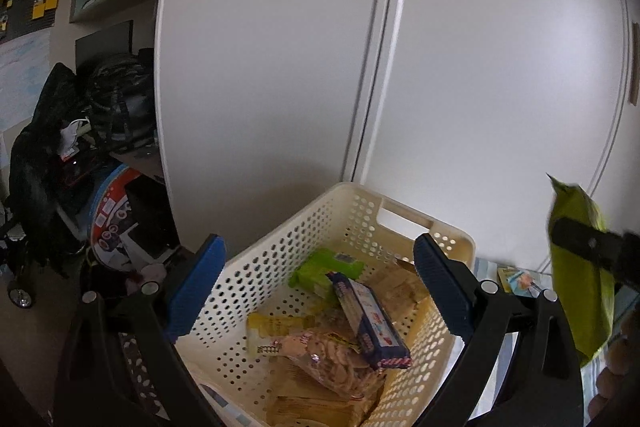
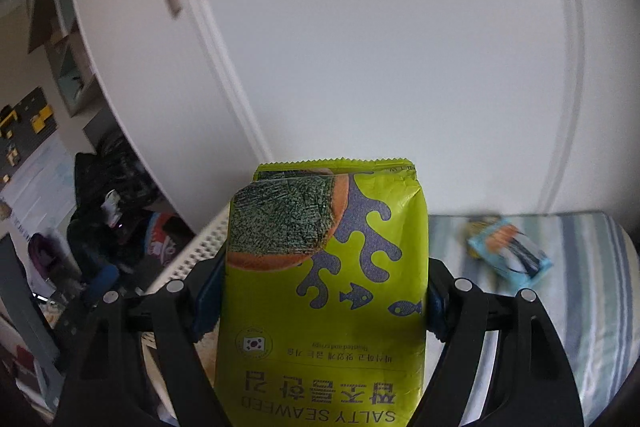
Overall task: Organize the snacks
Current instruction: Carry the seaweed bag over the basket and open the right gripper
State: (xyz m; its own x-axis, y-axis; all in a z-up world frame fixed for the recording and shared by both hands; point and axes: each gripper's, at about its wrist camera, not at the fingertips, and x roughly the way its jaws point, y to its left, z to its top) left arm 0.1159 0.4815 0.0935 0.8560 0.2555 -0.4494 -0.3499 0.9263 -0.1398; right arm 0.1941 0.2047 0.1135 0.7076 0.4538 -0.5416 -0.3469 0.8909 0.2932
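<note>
Snack packets (image 1: 362, 311) in basket (image 1: 280, 251)

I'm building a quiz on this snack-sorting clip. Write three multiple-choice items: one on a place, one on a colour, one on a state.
1. Where does the dark blue biscuit pack lie?
A. on the striped cloth
B. in the cream basket
C. on a shelf

2. What colour is the seaweed bag?
A. red
B. white
C. lime green

3. How stands the left gripper?
A. open, empty
B. shut on a pack
C. shut on the basket rim

Key: 1 B, it rests atop other snacks inside the perforated walls. 2 C, the right gripper clamps a lime-green bag. 3 A, its blue pads are apart with nothing between.
</note>
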